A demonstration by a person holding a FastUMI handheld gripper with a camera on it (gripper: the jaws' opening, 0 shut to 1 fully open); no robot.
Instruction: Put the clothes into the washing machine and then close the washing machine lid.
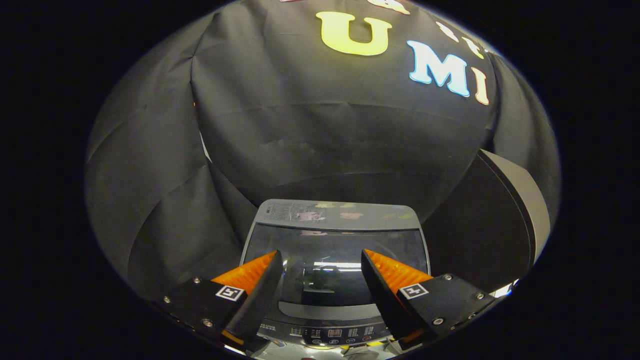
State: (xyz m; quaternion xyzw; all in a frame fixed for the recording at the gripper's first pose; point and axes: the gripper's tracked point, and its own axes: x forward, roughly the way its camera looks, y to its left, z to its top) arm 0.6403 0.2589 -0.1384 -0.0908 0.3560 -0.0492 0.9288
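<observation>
Claw (pixel 320 270) spread wide, gripping nothing, poised over grey top-loading washing machine (pixel 334 260) with dark glass lid (pixel 334 247) seemingly down. No clothes visible. Risk: fingers skidding on slick glass when lifting.

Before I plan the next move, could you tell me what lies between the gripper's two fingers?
In the gripper view, the open gripper holds nothing; through the gap shows the washer's closed glass lid, with its control panel nearer.

The gripper (pixel 320 260) fingers, spread apart, cover both lower corners of the washing machine's dark glass lid (pixel 332 260). Reflections hide the drum below. The control panel (pixel 330 332) markings at bottom centre are too small to tell.
</observation>
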